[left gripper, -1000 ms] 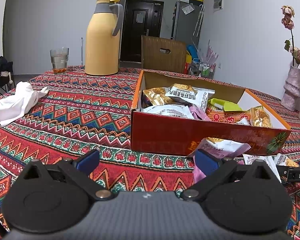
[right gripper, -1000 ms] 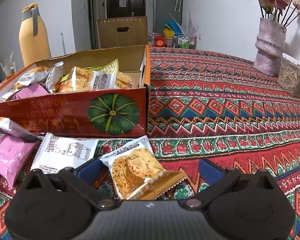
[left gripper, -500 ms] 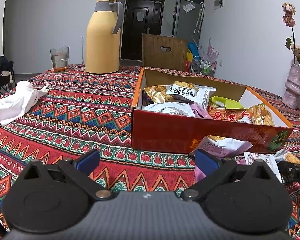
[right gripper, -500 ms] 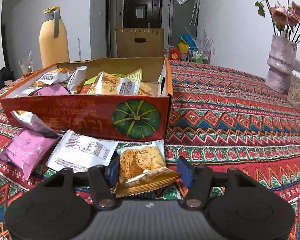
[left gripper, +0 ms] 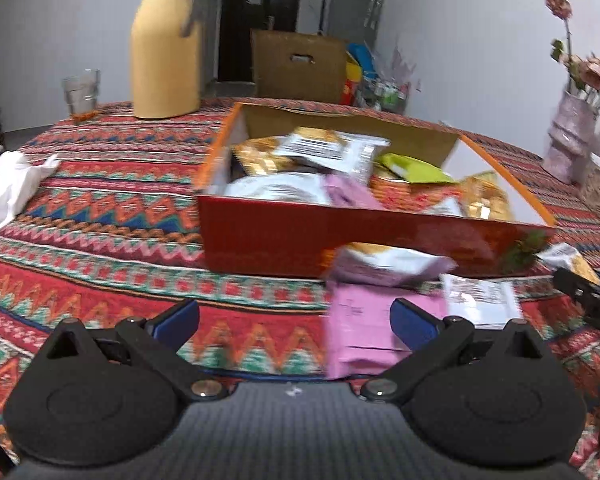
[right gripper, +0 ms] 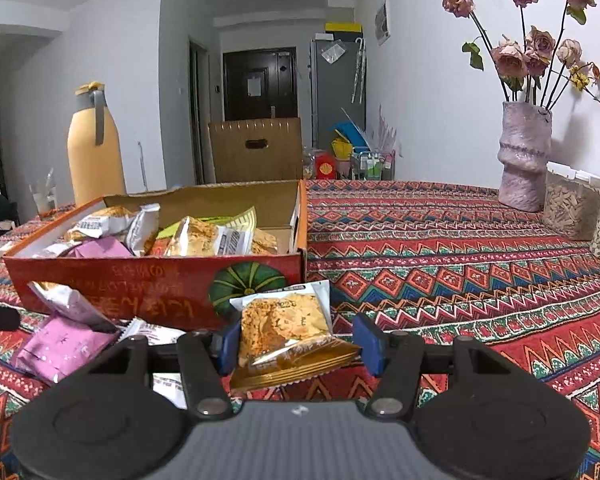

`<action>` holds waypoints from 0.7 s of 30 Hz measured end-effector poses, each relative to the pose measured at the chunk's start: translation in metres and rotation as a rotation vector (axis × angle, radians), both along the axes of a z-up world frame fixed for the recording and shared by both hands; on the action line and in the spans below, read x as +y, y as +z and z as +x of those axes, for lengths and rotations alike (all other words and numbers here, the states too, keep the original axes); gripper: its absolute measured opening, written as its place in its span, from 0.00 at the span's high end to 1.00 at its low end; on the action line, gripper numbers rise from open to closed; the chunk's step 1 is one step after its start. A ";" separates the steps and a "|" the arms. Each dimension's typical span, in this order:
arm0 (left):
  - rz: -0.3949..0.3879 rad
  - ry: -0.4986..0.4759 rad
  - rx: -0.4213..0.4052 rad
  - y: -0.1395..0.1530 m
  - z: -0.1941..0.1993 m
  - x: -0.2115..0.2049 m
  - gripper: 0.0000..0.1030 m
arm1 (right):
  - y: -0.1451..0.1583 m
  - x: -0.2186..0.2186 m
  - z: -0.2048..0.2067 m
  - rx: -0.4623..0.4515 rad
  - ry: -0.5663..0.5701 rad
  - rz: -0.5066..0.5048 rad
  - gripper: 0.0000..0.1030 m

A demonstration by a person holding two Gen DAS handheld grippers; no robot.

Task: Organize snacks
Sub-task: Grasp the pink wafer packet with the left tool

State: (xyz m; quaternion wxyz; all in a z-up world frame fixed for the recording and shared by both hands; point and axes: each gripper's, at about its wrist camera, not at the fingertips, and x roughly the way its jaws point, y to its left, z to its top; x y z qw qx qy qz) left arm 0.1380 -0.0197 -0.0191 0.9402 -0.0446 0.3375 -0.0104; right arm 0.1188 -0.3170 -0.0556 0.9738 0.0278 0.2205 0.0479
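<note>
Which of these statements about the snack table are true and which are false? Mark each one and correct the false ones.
1. The right gripper holds a golden snack packet lifted off the tablecloth. True.
2. The left gripper is clamped on the pink packet. False: its jaws stand wide open, the packet lying on the cloth by one finger.
3. The red box is empty. False: it holds several snack packets.
4. A yellow thermos stands on the table beyond the box. True.
5. The vase holds no flowers. False: it holds dried roses.
</note>
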 end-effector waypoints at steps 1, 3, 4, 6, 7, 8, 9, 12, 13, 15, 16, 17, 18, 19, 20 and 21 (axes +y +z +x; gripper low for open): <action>0.003 -0.009 0.007 0.001 0.002 -0.007 0.00 | 0.000 0.000 0.000 -0.004 0.003 0.005 0.44; 0.007 -0.028 0.027 0.002 0.007 -0.021 0.00 | 0.000 0.000 0.000 -0.009 0.004 0.013 0.44; 0.009 -0.033 0.035 0.001 0.009 -0.027 0.00 | 0.000 -0.001 -0.001 -0.012 0.006 0.018 0.44; 0.017 -0.030 0.050 0.001 0.014 -0.038 0.00 | 0.000 -0.002 -0.002 -0.018 0.006 0.026 0.44; 0.019 -0.032 0.057 0.000 0.017 -0.044 0.00 | 0.000 -0.003 -0.003 -0.023 0.007 0.031 0.44; 0.022 -0.034 0.063 -0.001 0.019 -0.048 0.00 | 0.000 -0.003 -0.003 -0.027 0.006 0.034 0.44; 0.027 -0.035 0.069 -0.002 0.020 -0.052 0.00 | 0.000 -0.003 -0.004 -0.032 0.008 0.037 0.44; 0.049 -0.032 0.096 -0.010 0.025 -0.061 0.00 | 0.001 -0.005 -0.006 -0.040 0.013 0.042 0.44; 0.057 -0.027 0.110 -0.013 0.027 -0.064 0.00 | 0.001 -0.005 -0.007 -0.044 0.016 0.045 0.44; 0.070 -0.012 0.135 -0.019 0.030 -0.066 0.00 | 0.001 -0.005 -0.008 -0.053 0.019 0.048 0.44; 0.072 -0.004 0.145 -0.021 0.031 -0.066 0.00 | 0.002 -0.005 -0.009 -0.058 0.021 0.049 0.44; 0.072 0.003 0.155 -0.024 0.033 -0.066 0.00 | 0.002 -0.005 -0.009 -0.062 0.024 0.050 0.44; 0.078 0.012 0.154 -0.026 0.033 -0.065 0.00 | 0.002 -0.005 -0.010 -0.065 0.027 0.051 0.44; 0.086 0.019 0.151 -0.027 0.033 -0.064 0.00 | 0.002 -0.005 -0.011 -0.069 0.030 0.052 0.44; 0.087 0.020 0.147 -0.028 0.033 -0.064 0.00 | 0.002 -0.005 -0.011 -0.071 0.032 0.053 0.44; 0.087 0.021 0.144 -0.028 0.033 -0.064 0.00 | 0.002 -0.005 -0.011 -0.073 0.033 0.053 0.44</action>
